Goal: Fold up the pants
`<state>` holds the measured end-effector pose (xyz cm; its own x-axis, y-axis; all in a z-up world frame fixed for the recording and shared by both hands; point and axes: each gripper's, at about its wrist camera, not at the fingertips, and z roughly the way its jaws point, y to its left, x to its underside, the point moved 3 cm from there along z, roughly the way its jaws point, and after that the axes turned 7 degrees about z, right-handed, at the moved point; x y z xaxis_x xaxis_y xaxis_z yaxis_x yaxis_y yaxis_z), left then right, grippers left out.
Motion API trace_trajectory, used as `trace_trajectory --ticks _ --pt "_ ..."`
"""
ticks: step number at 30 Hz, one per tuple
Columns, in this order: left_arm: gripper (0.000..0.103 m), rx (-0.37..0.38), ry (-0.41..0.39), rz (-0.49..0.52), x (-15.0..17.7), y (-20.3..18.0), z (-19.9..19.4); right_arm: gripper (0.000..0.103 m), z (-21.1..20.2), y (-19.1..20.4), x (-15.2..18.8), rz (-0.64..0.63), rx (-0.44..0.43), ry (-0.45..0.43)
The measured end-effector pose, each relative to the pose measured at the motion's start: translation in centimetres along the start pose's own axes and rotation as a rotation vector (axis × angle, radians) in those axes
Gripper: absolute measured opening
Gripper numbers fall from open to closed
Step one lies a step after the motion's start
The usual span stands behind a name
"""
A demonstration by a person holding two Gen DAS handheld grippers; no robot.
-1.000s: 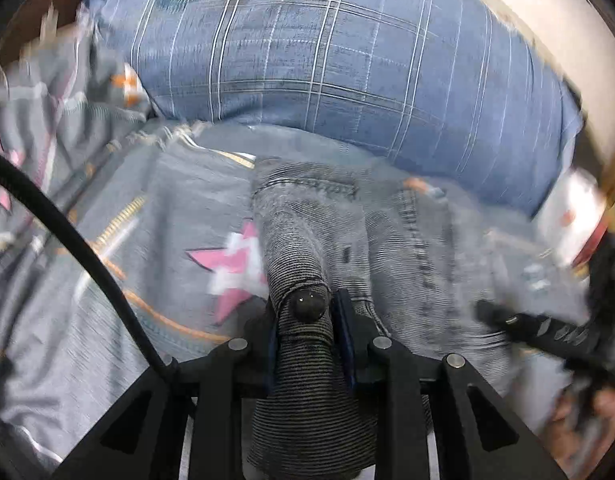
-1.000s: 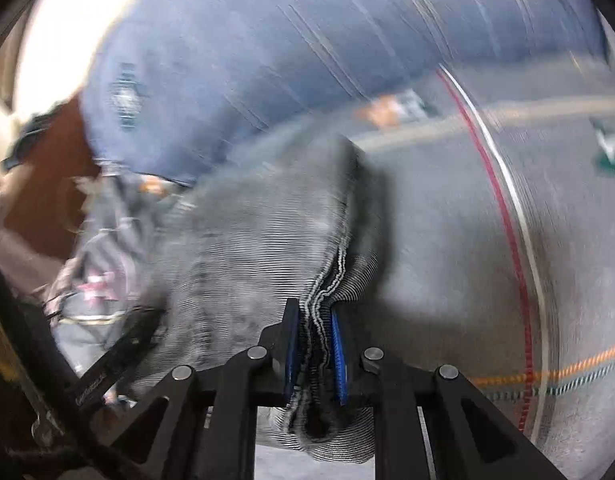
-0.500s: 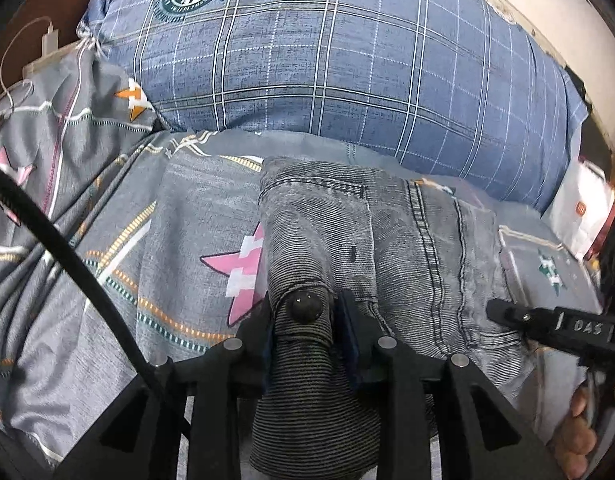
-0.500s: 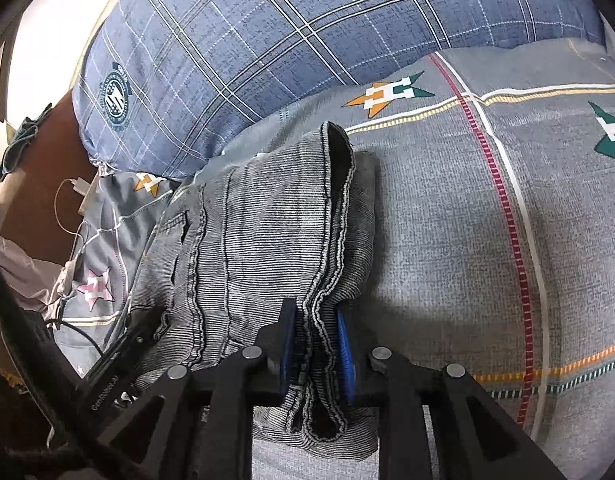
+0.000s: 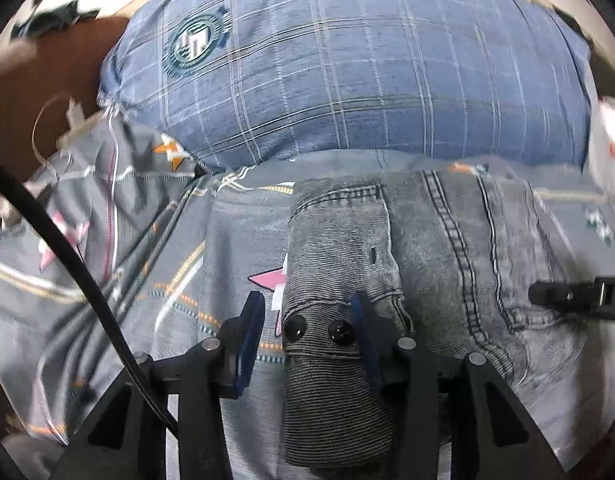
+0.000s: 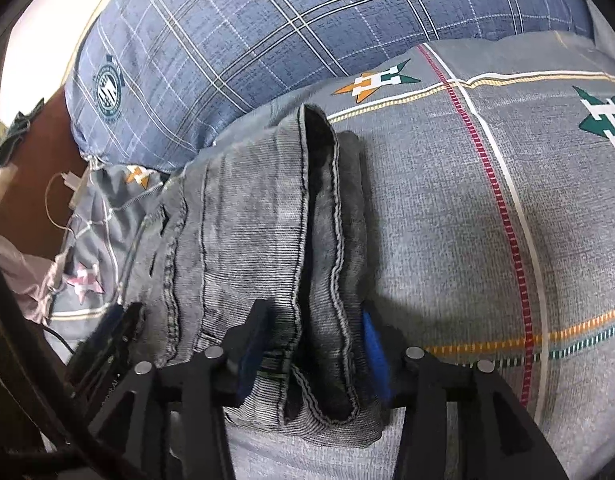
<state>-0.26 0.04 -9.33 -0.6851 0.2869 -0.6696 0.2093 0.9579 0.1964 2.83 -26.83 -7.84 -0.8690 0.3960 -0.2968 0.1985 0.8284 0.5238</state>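
Note:
Grey denim pants (image 5: 439,256) lie folded into a compact stack on the grey patterned bedsheet (image 5: 195,276), just in front of the pillow. My left gripper (image 5: 307,332) is open, its blue pads spread on either side of the waistband end with two black buttons (image 5: 319,330). My right gripper (image 6: 313,350) is open too, its pads either side of the stacked hems of the pants (image 6: 263,240). The left gripper's tip (image 6: 107,336) shows at the stack's left in the right wrist view; the right gripper's tip (image 5: 575,294) shows at right in the left wrist view.
A large blue plaid pillow (image 5: 347,68) lies right behind the pants. A brown headboard (image 5: 39,92) with a white cable (image 5: 67,116) is at the left. A white packet (image 5: 607,148) sits at the far right. The bedsheet (image 6: 487,220) stretches to the right.
Both grippers were shut on the pants and have opened. The folded stack now rests on the sheet between the spread pads.

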Motion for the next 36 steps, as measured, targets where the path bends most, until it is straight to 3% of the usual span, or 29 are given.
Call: trace_trajectory --ticks 4,7,19,25,29,36 --pt "0.047 -0.01 0.004 0.002 0.1 -0.2 -0.1 0.052 0.1 0.2 0.3 -0.027 0.032 -0.006" --pt "0.061 -0.052 -0.001 0.013 0.0 0.0 0.0 0.053 0.2 0.0 0.2 -0.023 0.03 -0.004" --pt "0.062 -0.067 0.004 0.007 0.2 0.1 0.4 0.057 0.5 0.4 0.4 -0.04 0.043 -0.004" --pt "0.07 -0.058 0.012 -0.035 0.3 0.7 0.5 0.071 0.7 0.8 0.6 -0.055 0.032 0.003" --pt "0.075 -0.058 0.018 -0.044 0.2 0.9 0.6 0.072 0.8 0.9 0.7 -0.064 0.039 0.001" --pt "0.076 -0.032 0.014 -0.081 -0.5 2.4 0.1 0.072 -0.2 0.6 0.5 -0.035 0.019 -0.03"
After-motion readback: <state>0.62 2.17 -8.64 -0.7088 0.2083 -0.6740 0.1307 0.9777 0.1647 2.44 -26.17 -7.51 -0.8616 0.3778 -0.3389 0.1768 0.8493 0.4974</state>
